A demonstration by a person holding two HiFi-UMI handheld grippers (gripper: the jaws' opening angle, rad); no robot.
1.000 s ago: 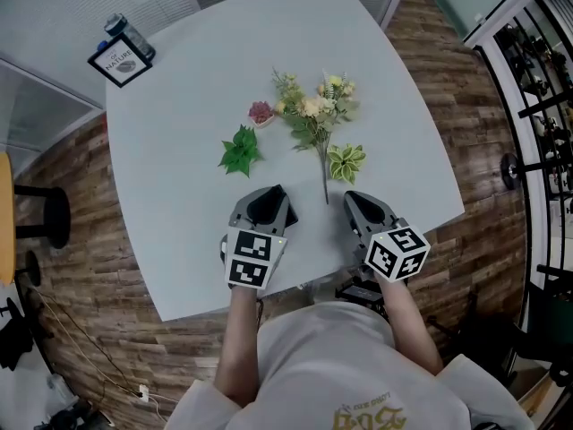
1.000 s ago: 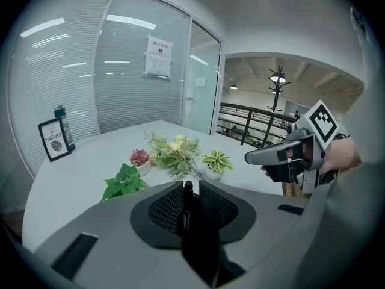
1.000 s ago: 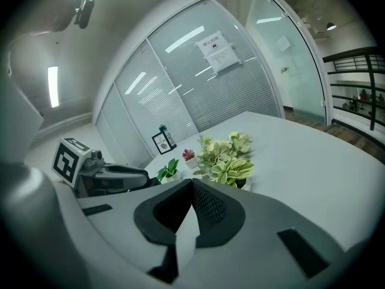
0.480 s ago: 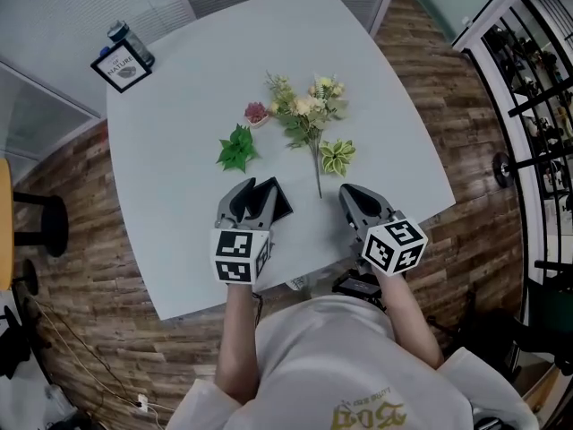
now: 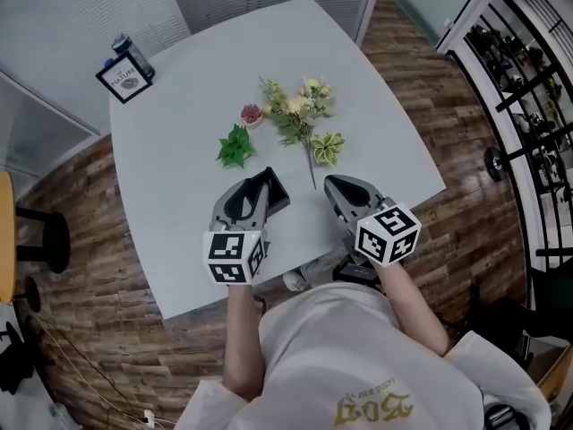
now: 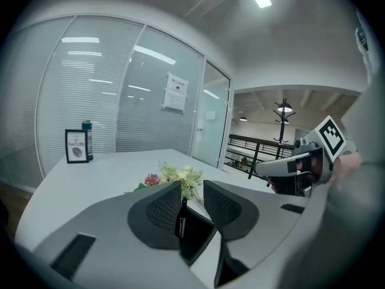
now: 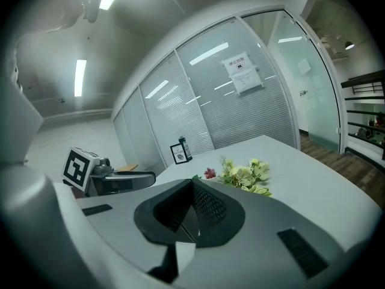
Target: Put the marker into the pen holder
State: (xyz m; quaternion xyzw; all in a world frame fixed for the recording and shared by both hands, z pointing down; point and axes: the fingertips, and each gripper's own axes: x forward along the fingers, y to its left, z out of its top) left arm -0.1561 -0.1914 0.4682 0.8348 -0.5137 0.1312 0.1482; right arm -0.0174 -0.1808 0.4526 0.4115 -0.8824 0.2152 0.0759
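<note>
A black square pen holder [image 5: 274,194] lies on the pale table [image 5: 179,204], close to its near edge. My left gripper [image 5: 254,186] reaches over it, and the holder [image 6: 196,236] sits low between the two jaws. They stand apart and are closing, with the flowers showing through the gap between the pads. My left gripper [image 6: 192,188] does not press on the holder. To the right, my right gripper [image 5: 338,184] hovers over the table with its pads together and nothing between them [image 7: 194,186]. No marker shows in any view.
An artificial flower bunch [image 5: 300,113], a green leaf sprig [image 5: 235,146], a pink bloom [image 5: 252,113] and a variegated leaf [image 5: 328,147] lie mid-table. A framed sign [image 5: 125,78] and a bottle [image 5: 124,47] stand at the far left corner. Wooden floor surrounds the table; racks stand right.
My left gripper's jaws have spread apart, and the black holder now shows more at their right side. The right gripper has barely moved. The head view has shifted a little.
</note>
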